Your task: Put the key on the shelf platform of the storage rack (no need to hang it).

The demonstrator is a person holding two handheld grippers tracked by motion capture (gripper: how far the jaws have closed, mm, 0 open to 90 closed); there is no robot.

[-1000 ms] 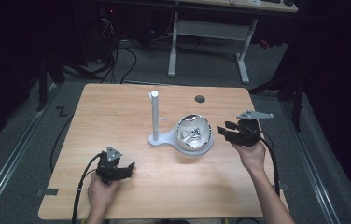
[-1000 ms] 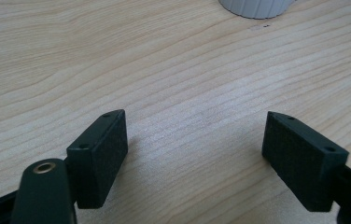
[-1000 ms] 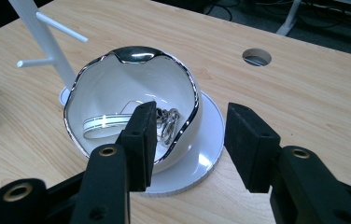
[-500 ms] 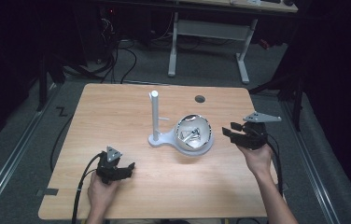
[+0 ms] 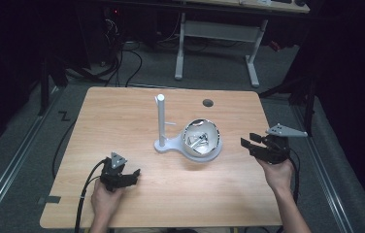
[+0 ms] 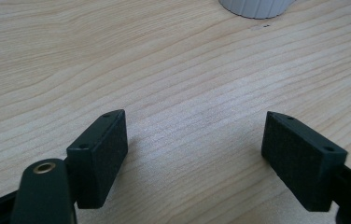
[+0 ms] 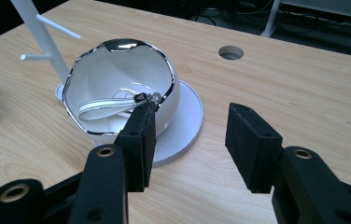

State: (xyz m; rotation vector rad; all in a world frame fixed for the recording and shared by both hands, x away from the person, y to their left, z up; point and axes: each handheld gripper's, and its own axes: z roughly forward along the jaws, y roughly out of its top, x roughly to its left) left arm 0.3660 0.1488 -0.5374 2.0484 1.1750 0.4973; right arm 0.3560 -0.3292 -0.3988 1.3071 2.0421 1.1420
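A white bowl with a shiny silver rim (image 5: 201, 140) (image 7: 122, 79) sits on a round white disc (image 7: 187, 121) near the table's middle. Inside lies a white strap with a metal ring (image 7: 113, 106). Just left of the bowl a white peg stand (image 5: 161, 121) (image 7: 43, 32) rises. My right gripper (image 5: 247, 141) (image 7: 192, 140) hovers to the right of the bowl, pointing at it, open with nothing between its jaws. My left gripper (image 5: 131, 177) (image 6: 194, 154) rests low at the front left, open over bare wood.
The wooden table (image 5: 122, 126) has a round cable hole (image 5: 207, 103) (image 7: 231, 52) behind the bowl. The edge of a white object (image 6: 257, 7) shows ahead of the left jaws. Beyond the table are a dark floor, cables and a white desk frame (image 5: 219, 34).
My right gripper has drawn back from the bowl, to the right and slightly toward the person. The left gripper has stayed put.
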